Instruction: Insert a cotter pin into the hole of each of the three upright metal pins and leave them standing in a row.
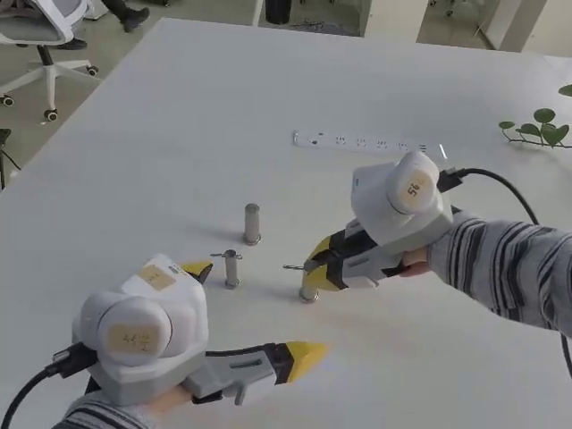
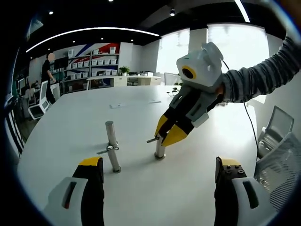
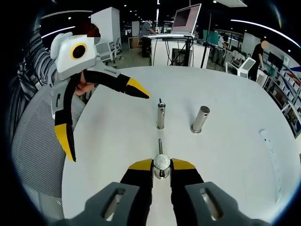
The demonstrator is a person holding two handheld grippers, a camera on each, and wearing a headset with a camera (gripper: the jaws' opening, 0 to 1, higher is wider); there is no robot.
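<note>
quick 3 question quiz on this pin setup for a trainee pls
1. True or false: the left gripper is open and holds nothing.
2. What are the right gripper fingers shut on? A a cup, B an upright metal pin, C nothing.
3. How many of the three show no cotter pin?
Key: 1 true; 2 B; 3 one, the far pin.

free: tabletop (image 1: 179, 125) left and far | blocked: pins (image 1: 252, 223) mid-table, power strip (image 1: 366, 141) beyond
</note>
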